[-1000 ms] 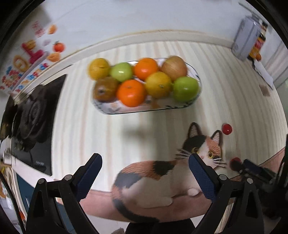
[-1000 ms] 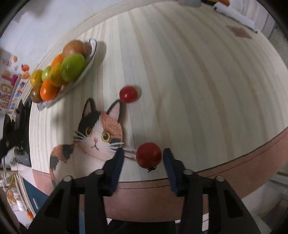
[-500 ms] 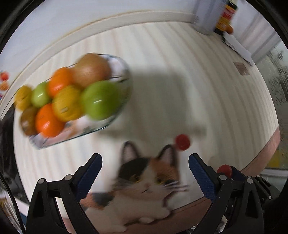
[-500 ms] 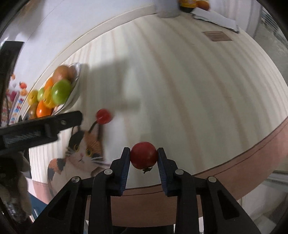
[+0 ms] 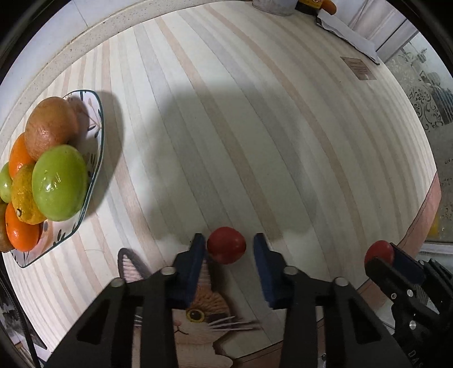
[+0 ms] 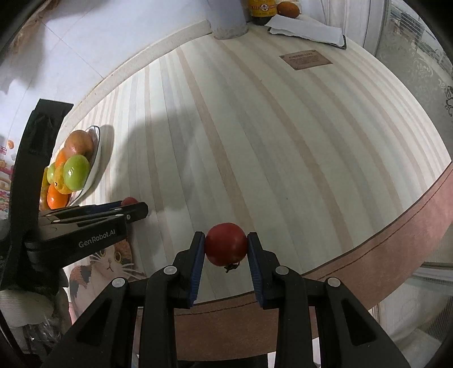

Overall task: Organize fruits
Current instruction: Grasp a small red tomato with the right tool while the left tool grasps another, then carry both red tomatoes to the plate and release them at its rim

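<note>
A small red tomato [image 5: 226, 245] lies on the striped table by the cat picture, between the fingers of my left gripper [image 5: 229, 250]. The jaws are narrowed around it; the left pad touches it and a small gap shows on the right. My right gripper [image 6: 226, 249] is shut on a second red tomato [image 6: 225, 248] and holds it above the table's front edge; it also shows in the left wrist view [image 5: 378, 253]. A patterned plate [image 5: 96, 147] piled with oranges, green apples and a brownish fruit stands at the left.
A cat picture [image 5: 198, 314] is printed on the table near the front edge. A grey container [image 6: 228, 25], a bottle [image 6: 260, 11], an orange [image 6: 287, 8] and papers [image 6: 305, 29] stand at the far edge. A brown label [image 6: 305, 60] lies on the table.
My left gripper swung right from the plate to the loose tomato and narrowed around it. My right gripper closed on its tomato and lifted it off the table.
</note>
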Available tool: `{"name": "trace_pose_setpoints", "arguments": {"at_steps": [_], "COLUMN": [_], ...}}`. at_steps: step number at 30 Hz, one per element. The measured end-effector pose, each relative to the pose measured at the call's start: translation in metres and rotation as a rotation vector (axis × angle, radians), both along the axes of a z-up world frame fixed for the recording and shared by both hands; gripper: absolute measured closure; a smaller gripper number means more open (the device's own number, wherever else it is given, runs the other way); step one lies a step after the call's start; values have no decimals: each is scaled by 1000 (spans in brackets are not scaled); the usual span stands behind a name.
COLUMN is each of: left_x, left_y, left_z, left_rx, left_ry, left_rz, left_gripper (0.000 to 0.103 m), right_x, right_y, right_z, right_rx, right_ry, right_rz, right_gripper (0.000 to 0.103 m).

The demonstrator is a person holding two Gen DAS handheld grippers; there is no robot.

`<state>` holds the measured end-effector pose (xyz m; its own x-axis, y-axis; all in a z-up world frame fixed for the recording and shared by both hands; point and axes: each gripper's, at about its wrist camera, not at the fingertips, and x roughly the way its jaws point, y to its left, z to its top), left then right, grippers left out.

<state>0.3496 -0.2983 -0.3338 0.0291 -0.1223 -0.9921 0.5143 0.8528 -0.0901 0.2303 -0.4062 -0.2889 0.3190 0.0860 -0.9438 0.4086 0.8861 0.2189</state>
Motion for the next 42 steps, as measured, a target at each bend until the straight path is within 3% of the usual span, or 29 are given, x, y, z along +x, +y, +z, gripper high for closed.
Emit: {"name": "trace_pose_setpoints", "arguments": {"at_steps": [1,11,21,27,33,42], "left_x": [0,-2,11,16,35,65], "left_y": [1,27,131,206,266,306], "left_z": [1,18,80,111,104,63], "left_rx": [-4,-68,-199,-244,-247,-249], "left_ry": [1,-6,-44,-86,-88,-32], "left_rz": [5,59,250,392,543,659], "left_gripper": [79,79,79,79,79,79], "right_x": [-1,1,25,57,104,154], "right_y": [-1,8,51,105,169,222], "right_z": [2,18,41,43,30,-4], "right_rx": [-1,-4,38,113,182,126], "right_ry": [-3,-37,-102,-127,-136,-81], "right_rz": [1,29,117,211,295,387], "right_gripper": [70,70,70,71,71,70]}}
